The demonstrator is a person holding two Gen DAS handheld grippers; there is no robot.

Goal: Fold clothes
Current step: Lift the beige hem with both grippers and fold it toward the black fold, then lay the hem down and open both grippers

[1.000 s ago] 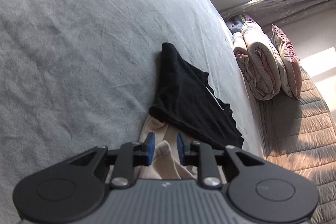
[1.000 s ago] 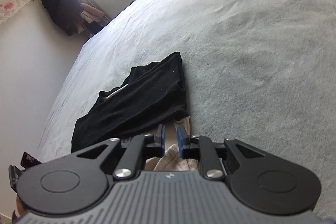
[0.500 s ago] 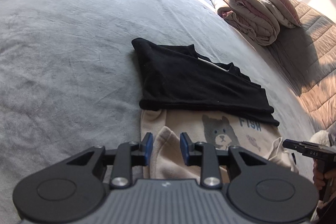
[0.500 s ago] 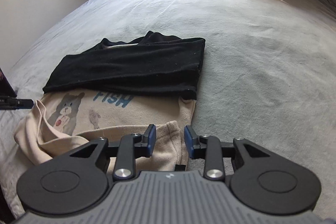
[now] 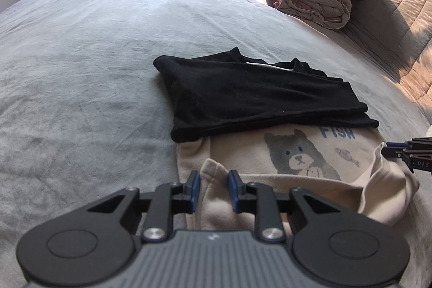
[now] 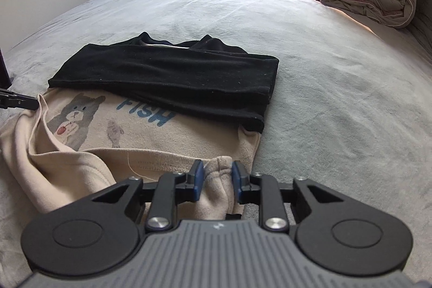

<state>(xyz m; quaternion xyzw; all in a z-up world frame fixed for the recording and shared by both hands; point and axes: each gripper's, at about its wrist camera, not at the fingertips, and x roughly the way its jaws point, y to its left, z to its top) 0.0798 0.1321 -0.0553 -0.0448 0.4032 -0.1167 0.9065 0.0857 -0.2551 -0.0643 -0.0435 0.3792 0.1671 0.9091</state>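
A grey bed (image 5: 81, 72) carries the beige sweatshirt (image 6: 140, 136) just ahead of both claws, a folded black garment (image 5: 256, 96) lying over its far part. Left gripper (image 5: 211, 186) and right gripper (image 6: 214, 176) stand parted around bunched fleece, not clenched — closing on too little cloth could let it slip.

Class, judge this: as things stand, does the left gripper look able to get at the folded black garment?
Probably yes. The left gripper is open around a beige shirt fold, and the black garment lies just ahead, overlapping that shirt, with nothing on top of it.
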